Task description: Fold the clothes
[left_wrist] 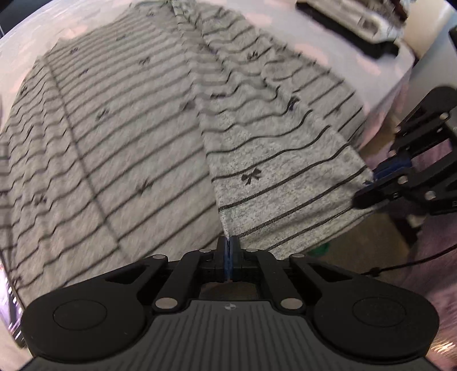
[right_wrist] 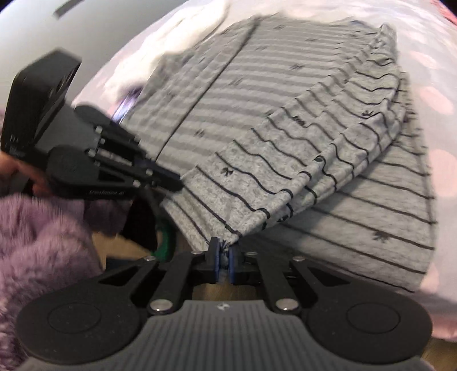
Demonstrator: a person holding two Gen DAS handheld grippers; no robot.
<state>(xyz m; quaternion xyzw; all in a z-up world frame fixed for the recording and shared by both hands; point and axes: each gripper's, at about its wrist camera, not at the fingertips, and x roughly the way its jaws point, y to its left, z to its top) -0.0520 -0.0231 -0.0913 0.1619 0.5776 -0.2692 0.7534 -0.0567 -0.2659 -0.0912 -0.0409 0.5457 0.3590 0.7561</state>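
Note:
A grey garment (left_wrist: 128, 128) with thin dark stripes and small bow motifs lies spread on a pale surface with pink spots (left_wrist: 314, 51). One hemmed end of it is raised off the lower layer, stretched between both grippers. In the left wrist view my left gripper (left_wrist: 229, 242) is shut on one corner of that hem, and my right gripper (left_wrist: 368, 197) pinches the other corner at the right. In the right wrist view the right gripper (right_wrist: 224, 255) is shut on bunched hem fabric of the garment (right_wrist: 257, 171), with the left gripper (right_wrist: 174, 182) clamping the edge at left.
A stack of folded clothes (left_wrist: 357, 17) sits at the far right corner of the surface. A white cloth (right_wrist: 194, 37) lies beyond the garment. A fuzzy purple sleeve (right_wrist: 37, 228) and a hand are behind the left gripper. Wooden floor and something green (right_wrist: 164, 237) show below the edge.

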